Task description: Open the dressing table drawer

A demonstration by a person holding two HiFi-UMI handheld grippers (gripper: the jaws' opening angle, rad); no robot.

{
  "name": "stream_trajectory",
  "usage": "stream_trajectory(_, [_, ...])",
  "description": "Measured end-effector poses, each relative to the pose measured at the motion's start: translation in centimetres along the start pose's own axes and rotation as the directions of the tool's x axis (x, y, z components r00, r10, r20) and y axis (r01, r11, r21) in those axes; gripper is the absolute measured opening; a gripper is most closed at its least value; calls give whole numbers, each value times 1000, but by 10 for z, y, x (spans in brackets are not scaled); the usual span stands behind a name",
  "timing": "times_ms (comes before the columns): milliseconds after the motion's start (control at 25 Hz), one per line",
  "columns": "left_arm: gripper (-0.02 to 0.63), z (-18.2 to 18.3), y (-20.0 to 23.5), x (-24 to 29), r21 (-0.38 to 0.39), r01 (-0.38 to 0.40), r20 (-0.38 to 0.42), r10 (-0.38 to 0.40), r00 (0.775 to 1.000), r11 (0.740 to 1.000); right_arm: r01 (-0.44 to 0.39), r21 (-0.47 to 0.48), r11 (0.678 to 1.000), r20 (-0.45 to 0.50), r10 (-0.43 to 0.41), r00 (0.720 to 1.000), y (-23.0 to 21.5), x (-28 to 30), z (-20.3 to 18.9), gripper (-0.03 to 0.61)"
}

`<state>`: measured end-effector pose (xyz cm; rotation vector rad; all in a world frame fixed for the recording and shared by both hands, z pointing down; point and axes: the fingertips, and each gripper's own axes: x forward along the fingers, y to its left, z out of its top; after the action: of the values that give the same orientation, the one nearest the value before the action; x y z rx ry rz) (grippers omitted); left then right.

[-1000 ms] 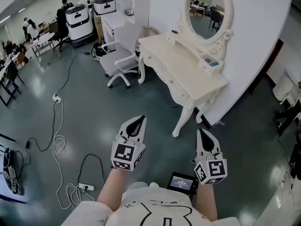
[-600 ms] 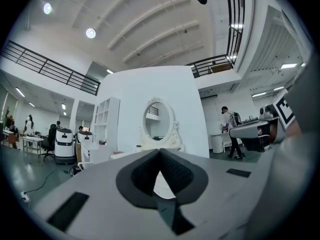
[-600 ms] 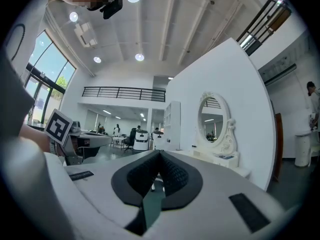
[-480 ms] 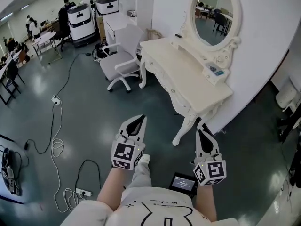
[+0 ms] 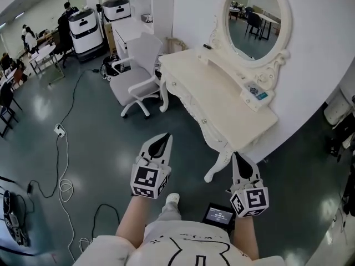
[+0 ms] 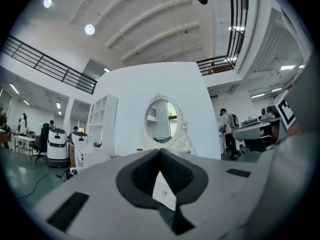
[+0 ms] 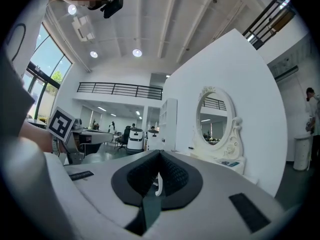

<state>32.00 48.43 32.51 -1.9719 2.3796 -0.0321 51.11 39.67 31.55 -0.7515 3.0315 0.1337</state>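
The cream dressing table stands against the white wall, with an oval mirror above it. Its drawers run along the front edge, with small knobs. My left gripper is shut and empty, held level over the floor, well short of the table's front. My right gripper is also shut with nothing in it, just short of the table's near corner leg. In the left gripper view the shut left gripper points at the mirror. In the right gripper view the right gripper points left of the mirror.
A white office chair stands at the table's far left end. Cables trail over the dark floor at the left. White service robots and people are at the back. A white bin is at the right.
I have moved closer to the dressing table, which now lies lower and nearer in the head view. Both grippers stay shut and level in front of me.
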Motion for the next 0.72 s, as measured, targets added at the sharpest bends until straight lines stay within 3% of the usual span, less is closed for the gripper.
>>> stream_trajectory(720, [9, -8, 123, 145, -23, 58, 17, -58, 998, 998, 52, -26, 998, -24, -53, 998, -26, 169, -7, 14])
